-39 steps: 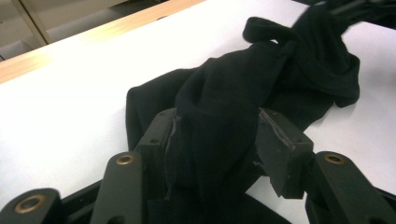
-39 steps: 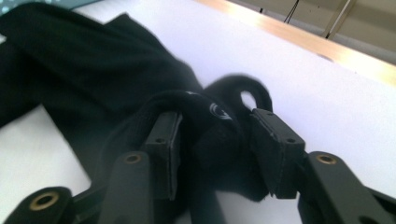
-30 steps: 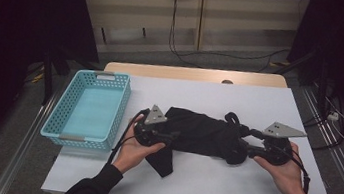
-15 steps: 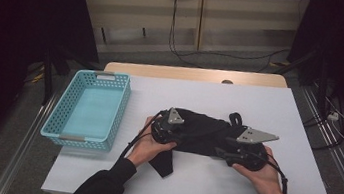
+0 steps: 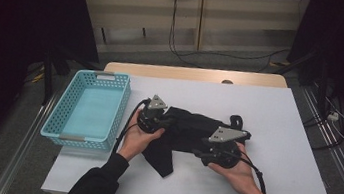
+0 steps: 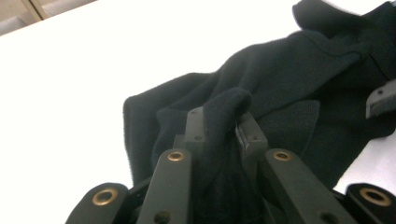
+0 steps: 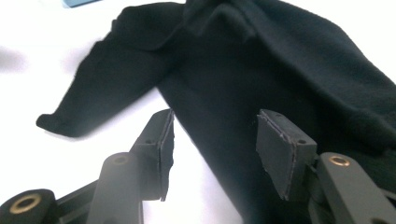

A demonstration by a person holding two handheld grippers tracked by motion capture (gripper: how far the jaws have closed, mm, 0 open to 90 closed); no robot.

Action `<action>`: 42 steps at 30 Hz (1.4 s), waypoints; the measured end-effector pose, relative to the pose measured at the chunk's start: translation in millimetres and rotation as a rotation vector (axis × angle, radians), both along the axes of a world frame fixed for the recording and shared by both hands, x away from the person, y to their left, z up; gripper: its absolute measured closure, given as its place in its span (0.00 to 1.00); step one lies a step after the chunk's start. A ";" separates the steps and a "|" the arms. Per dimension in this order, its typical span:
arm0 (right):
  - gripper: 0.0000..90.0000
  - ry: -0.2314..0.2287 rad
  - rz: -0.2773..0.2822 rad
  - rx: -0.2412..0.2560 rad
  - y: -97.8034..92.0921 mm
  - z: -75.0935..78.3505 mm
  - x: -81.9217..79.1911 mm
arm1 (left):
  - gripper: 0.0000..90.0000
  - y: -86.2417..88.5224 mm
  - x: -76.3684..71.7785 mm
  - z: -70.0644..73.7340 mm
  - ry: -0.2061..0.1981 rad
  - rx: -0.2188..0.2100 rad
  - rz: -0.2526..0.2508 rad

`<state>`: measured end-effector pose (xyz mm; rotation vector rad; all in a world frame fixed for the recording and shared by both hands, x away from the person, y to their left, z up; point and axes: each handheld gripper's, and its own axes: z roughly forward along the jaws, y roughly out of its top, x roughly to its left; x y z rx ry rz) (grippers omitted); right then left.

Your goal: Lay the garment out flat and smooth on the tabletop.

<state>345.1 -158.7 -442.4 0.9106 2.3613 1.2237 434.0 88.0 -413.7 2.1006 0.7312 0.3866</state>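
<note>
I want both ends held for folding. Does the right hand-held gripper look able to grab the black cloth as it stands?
Probably yes: the right hand-held gripper is open, with the black cloth lying between its jaws and nothing blocking it.

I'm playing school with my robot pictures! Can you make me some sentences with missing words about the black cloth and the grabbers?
1. The left gripper is shut on a fold of the ____ cloth.
2. The right gripper has its jaws ____, with nothing pinched between them.
3. The basket left of the cloth is coloured ____.
4. The cloth lies on a ____ table.

Missing words: black; open; blue; white
</note>
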 end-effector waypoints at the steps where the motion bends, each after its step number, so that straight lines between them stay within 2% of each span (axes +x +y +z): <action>1: 0.52 0.010 0.000 0.004 2.0 -1.0 1.2 | 0.88 0.6 0.6 -0.4 0.002 -0.001 0.003; 5: 0.50 0.024 0.014 -0.018 16.8 -7.9 9.8 | 0.88 0.9 1.4 -2.6 -0.014 0.037 0.009; 10: 0.38 0.041 0.024 -0.033 44.1 -13.0 20.5 | 0.87 2.4 4.4 -5.5 -0.010 0.039 0.019; 15: 0.36 0.049 0.064 -0.043 66.8 -17.7 25.5 | 0.87 4.4 7.3 -13.4 0.006 0.054 0.033; 16: 0.35 0.058 0.069 -0.048 69.7 -18.1 27.0 | 0.87 4.5 7.3 -13.2 0.006 0.049 0.037; 18: 0.36 0.046 0.057 -0.054 72.5 -18.5 30.7 | 0.87 5.4 7.6 -11.3 -0.010 0.047 0.047; 23: 0.34 0.066 0.052 -0.058 75.5 -26.1 39.0 | 0.87 5.5 7.3 -10.5 -0.013 0.044 0.052; 27: 0.33 0.063 0.053 -0.070 79.2 -29.6 40.3 | 0.87 6.6 7.8 -9.7 -0.014 0.034 0.070; 30: 0.39 0.066 0.046 -0.079 79.5 -28.6 43.7 | 0.87 8.4 8.0 -8.6 -0.020 0.028 0.083; 32: 0.48 0.067 0.042 -0.084 77.7 -27.5 45.2 | 0.87 9.6 7.9 -7.8 -0.020 0.023 0.084; 35: 0.56 0.072 0.044 -0.073 75.1 -27.5 46.3 | 0.87 9.9 8.8 -8.5 -0.009 0.022 0.082; 38: 0.79 0.084 0.082 -0.062 77.0 -26.2 42.9 | 0.87 9.1 8.8 -10.3 -0.004 0.018 0.082; 40: 0.88 0.092 0.103 -0.063 77.4 -25.7 42.0 | 0.87 10.2 8.9 -9.7 0.000 0.021 0.078; 41: 0.95 0.098 0.109 -0.062 76.5 -25.0 42.1 | 0.87 10.8 8.6 -9.6 0.005 0.018 0.077; 42: 0.97 0.098 0.111 -0.060 75.1 -24.6 42.0 | 0.87 11.4 8.1 -9.2 0.004 0.017 0.077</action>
